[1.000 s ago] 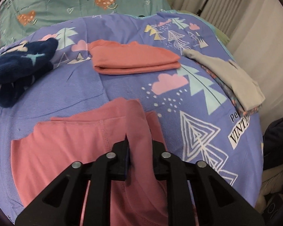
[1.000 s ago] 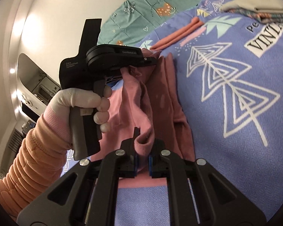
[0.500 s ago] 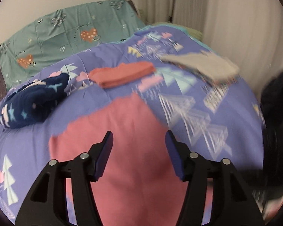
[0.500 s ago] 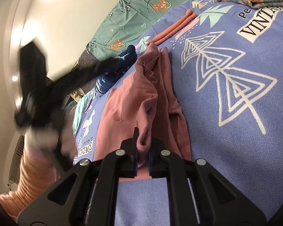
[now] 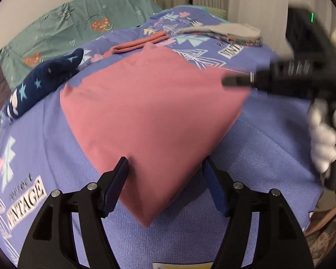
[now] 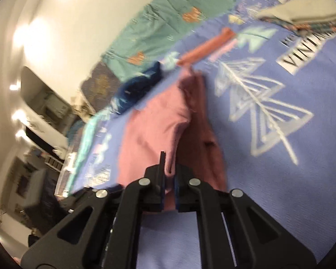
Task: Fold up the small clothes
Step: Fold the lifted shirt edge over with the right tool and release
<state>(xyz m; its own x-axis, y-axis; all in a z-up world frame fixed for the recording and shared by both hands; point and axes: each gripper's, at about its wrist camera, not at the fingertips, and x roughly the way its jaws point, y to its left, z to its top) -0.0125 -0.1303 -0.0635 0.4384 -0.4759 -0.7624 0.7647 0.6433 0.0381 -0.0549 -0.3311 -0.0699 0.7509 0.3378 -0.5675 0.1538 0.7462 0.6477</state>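
Left tongs (image 5: 165, 179) no longer pinching the pink garment (image 5: 150, 103), jaws opening and drawn back to its near corner, pads clear of the cloth, garment's lifted ridge now spread flat across the frame centre, right tongs (image 5: 233, 81) newly visible at the right edge, left tongs gone from the right wrist view

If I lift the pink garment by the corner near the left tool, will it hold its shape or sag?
Probably sag: the pink garment drapes limply from the right tool, which pinches a bunched fold. It looks thin and light, so one corner likely trails the rest. The woven bedspread may drag on it slightly. The left tool is opening, its pads clear of the cloth.
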